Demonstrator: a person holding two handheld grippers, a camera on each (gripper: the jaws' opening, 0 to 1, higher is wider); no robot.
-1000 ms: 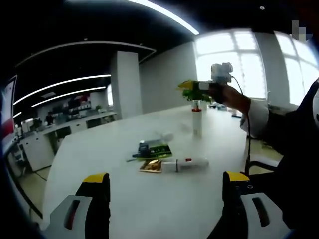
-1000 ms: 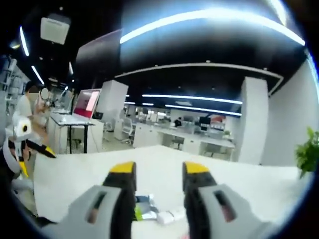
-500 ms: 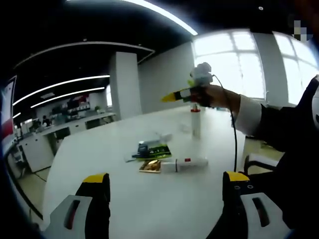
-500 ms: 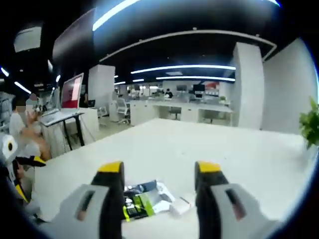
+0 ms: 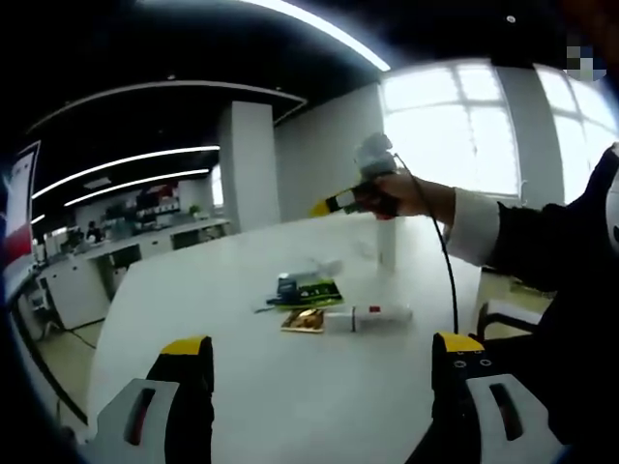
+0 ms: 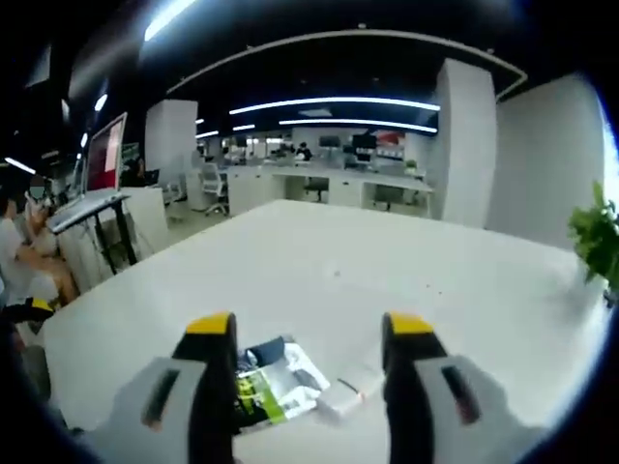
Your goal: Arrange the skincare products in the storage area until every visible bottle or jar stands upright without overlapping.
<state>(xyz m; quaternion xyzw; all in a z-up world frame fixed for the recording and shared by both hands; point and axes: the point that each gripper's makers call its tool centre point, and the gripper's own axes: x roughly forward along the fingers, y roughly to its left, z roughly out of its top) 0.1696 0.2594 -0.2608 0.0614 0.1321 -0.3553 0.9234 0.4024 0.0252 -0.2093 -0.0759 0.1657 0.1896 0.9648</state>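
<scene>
On the white table [image 5: 242,387] a white tube [image 5: 369,314] with a red mark lies on its side next to a gold item [image 5: 304,320]. Just behind them lies a flat green and dark packet [image 5: 306,290]. A white bottle [image 5: 388,253] stands upright farther back, its top hidden by a hand. That hand holds my right gripper [image 5: 324,206] in the air above the packet. My left gripper [image 5: 319,353] is open and low over the near table. In the right gripper view my right gripper [image 6: 308,333] is open above the packet [image 6: 263,385] and a white item [image 6: 350,391].
The person's sleeve [image 5: 479,227] and dark body fill the right of the left gripper view. A green plant [image 6: 595,232] stands at the table's far right. Desks, a monitor [image 6: 104,155] and seated people are off to the left, beyond the table edge.
The right gripper has swung left over the items and tipped down towards the table, and its jaws stand wider apart than a second ago. The left gripper and the items have stayed put.
</scene>
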